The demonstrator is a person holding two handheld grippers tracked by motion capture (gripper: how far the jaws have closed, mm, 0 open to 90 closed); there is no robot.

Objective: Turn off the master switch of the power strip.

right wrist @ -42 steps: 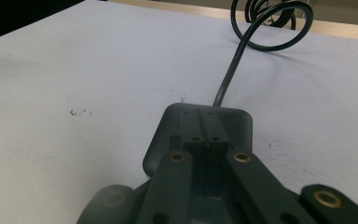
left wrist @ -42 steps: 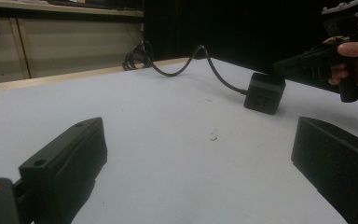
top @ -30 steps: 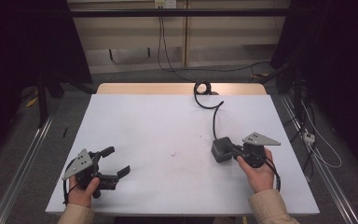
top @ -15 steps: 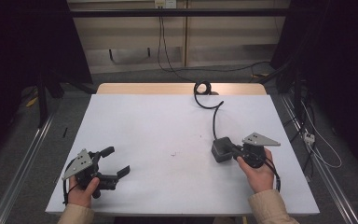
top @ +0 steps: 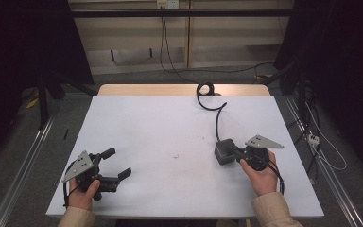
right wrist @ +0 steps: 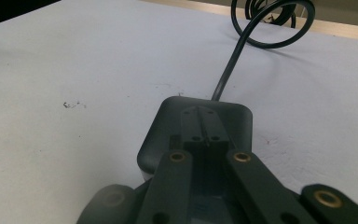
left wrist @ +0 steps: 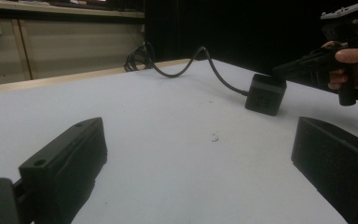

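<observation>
right gripper (top: 233, 153): sitting lower right of the high view, jaws closed flat together, tips resting over the top of the adapter block, nothing pinched between them.
adapter block (top: 224, 151): lying on the white table (top: 170, 127), right of centre in the high view, just left of the right hand (top: 260, 172).
cable (top: 217, 116): running from the block toward the top edge, ending in a coil (top: 205, 89) at the far table edge.
left gripper (top: 114, 164): sitting lower left, jaws standing wide apart, holding nothing, hovering over bare table, well apart from the block.
left hand (top: 82, 191): gripping the handle at the bottom edge.
</observation>
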